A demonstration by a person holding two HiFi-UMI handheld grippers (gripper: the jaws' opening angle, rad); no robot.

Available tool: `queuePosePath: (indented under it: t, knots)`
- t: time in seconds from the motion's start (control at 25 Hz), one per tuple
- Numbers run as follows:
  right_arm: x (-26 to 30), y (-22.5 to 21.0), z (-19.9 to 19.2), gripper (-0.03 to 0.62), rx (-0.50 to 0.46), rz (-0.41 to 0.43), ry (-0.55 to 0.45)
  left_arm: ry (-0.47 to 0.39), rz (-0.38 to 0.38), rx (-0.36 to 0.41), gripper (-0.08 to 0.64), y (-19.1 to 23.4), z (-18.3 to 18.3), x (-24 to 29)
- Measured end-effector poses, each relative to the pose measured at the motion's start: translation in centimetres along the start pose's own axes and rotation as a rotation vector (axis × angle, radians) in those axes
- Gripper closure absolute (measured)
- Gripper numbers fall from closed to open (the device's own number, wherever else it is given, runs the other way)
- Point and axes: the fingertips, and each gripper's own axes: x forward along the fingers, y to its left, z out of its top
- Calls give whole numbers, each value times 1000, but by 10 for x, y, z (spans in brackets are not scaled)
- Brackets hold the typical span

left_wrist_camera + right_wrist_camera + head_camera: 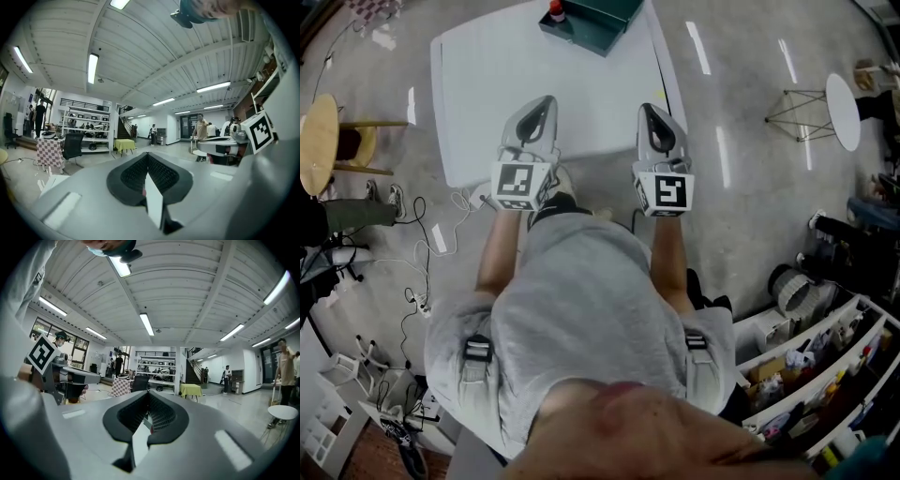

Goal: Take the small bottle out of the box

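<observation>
a white table (516,84) fills the upper middle of the head view, standing on a grey concrete floor (750,187). the person (581,319), in a grey shirt, stands at its near edge with both forearms raised in front of the chest. to the right of the table, well apart from it, is a small round white side table (842,111) on thin legs. off the table's left edge is a round wooden stool (317,141). shelves (825,375) crowded with small items run along the lower right.

a dark green box (591,23) sits at the table's far edge, toward the far right corner, turned at an angle to the edges. the rest of the tabletop is bare.

the left gripper (547,103) is over the near edge, left of the middle, and its marker cube (517,185) faces the camera. the right gripper (650,111) is level with it, near the near right corner. both are well apart from the box. both gripper views are tilted up at the ceiling and the hall. in the left gripper view its tongs (148,155) are pressed together with nothing between them. the right gripper's tongs (149,394) are likewise fully closed and empty.

the small bottle (555,13), with a red cap, stands at the left end of the box. whether it is inside or just against the wall cannot be told.
</observation>
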Motion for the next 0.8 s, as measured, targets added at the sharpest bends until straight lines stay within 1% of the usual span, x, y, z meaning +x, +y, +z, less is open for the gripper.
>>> queuePosePath:
  t: [0.32, 0.56, 0.72, 0.8]
  knots:
    - [57, 33, 14, 589, -17, 19, -10, -3, 30, -11, 549, 67, 4, 4]
    - [93, 55, 14, 589, -28, 8, -8, -15, 0, -7, 549, 101, 3, 10]
    - [110, 66, 14, 589, -28, 22, 3, 1, 14, -18, 549, 120, -3, 12]
    - [118, 67, 14, 589, -26, 33, 10, -8, 17, -26, 549, 124, -1, 15]
